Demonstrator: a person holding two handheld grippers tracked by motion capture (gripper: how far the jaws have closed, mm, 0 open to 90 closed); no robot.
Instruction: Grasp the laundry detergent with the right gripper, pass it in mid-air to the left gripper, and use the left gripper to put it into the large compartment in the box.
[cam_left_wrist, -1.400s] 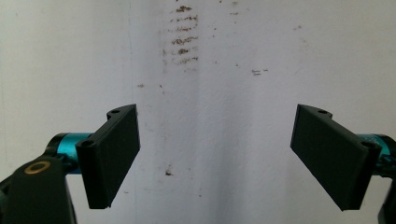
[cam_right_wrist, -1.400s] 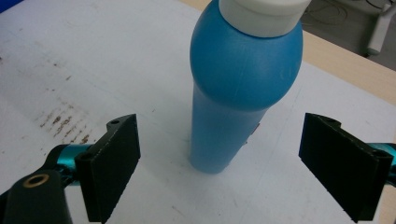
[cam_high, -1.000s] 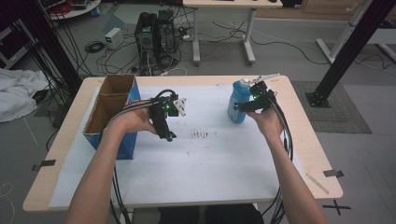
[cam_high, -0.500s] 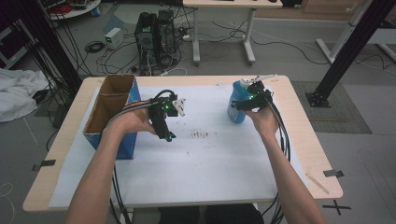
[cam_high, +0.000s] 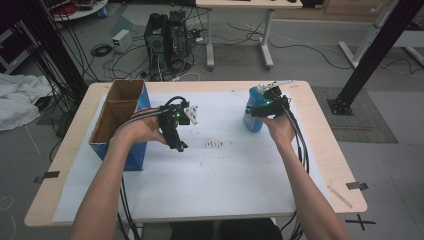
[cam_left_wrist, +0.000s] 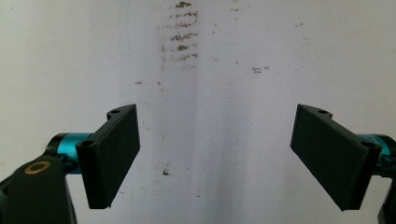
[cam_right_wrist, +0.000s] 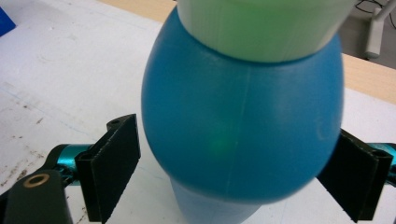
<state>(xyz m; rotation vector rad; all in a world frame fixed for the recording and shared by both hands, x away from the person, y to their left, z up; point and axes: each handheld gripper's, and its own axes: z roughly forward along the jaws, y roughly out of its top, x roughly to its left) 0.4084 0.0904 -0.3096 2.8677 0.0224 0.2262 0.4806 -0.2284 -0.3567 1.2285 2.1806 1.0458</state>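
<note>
A blue bottle (cam_high: 251, 120) with a pale cap stands upright at the back right of the white-covered table (cam_high: 225, 185). My right gripper (cam_high: 259, 106) is open, one jaw on each side of the bottle's round shoulder. In the right gripper view the bottle (cam_right_wrist: 243, 121) bulges between the jaws of this gripper (cam_right_wrist: 233, 130), with a thin gap at the left jaw; contact at the right jaw is hidden. My left gripper (cam_high: 179, 145) points down at the sheet near the table's middle. Its jaws (cam_left_wrist: 215, 112) are wide open with nothing between them.
An open cardboard box (cam_high: 120, 107) with a blue side stands at the table's left, close to my left hand. Dark smudges (cam_high: 215, 144) mark the sheet between the grippers. Cables trail from both grippers down toward the front edge. A bare wooden rim (cam_high: 330, 165) borders the sheet.
</note>
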